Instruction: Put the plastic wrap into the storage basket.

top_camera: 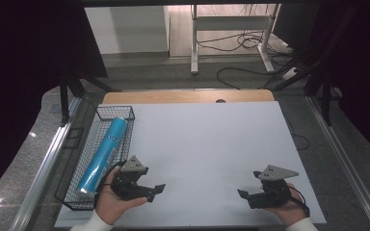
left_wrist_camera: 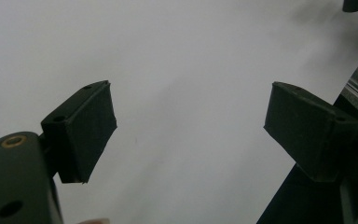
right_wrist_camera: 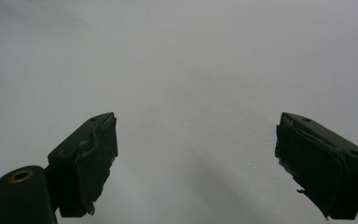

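Observation:
A blue cylinder point(top_camera: 102, 154) lies lengthwise in a black wire basket point(top_camera: 76, 195) at the table's left edge. My left gripper point(top_camera: 155, 191) rests in a hand just right of the basket's near end, pointing right, open and empty. In the left gripper view its jaws point(left_wrist_camera: 190, 121) stand wide apart over the bare white sheet. My right gripper point(top_camera: 244, 194) sits in the other hand at the near right, pointing left, also open. The right gripper view shows its jaws point(right_wrist_camera: 196, 144) spread with nothing between them.
A white sheet point(top_camera: 207, 144) covers most of the wooden table point(top_camera: 188, 96). Metal rails point(top_camera: 46, 163) run along both sides. Behind the table stand a desk frame point(top_camera: 231, 29) and loose cables point(top_camera: 250, 43) on the floor.

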The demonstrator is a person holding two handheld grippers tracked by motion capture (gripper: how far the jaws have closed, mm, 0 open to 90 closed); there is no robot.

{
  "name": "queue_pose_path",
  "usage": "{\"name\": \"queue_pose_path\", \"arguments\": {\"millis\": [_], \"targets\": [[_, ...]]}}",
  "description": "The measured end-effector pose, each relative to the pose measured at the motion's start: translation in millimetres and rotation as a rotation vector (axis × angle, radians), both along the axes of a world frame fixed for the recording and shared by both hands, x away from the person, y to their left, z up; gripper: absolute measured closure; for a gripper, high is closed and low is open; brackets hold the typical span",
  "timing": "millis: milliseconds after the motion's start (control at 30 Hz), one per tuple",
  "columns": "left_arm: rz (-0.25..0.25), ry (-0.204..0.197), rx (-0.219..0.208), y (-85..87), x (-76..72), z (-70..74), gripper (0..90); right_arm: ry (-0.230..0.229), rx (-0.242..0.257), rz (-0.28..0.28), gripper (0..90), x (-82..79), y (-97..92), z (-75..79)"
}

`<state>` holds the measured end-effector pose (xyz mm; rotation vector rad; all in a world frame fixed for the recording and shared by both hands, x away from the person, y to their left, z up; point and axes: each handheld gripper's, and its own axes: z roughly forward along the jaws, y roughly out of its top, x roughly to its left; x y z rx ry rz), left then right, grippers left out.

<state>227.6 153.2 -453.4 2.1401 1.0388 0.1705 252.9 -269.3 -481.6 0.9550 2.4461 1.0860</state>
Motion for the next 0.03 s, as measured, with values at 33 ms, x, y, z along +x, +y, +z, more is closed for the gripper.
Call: {"name": "queue_pose_path", "arguments": {"millis": [33], "targets": [[0.000, 0.000, 0.000, 0.0, 0.0, 0.0, 16.0, -0.004, 0.006, 0.002, 13.6, -0.4, 0.2, 0.2]]}}
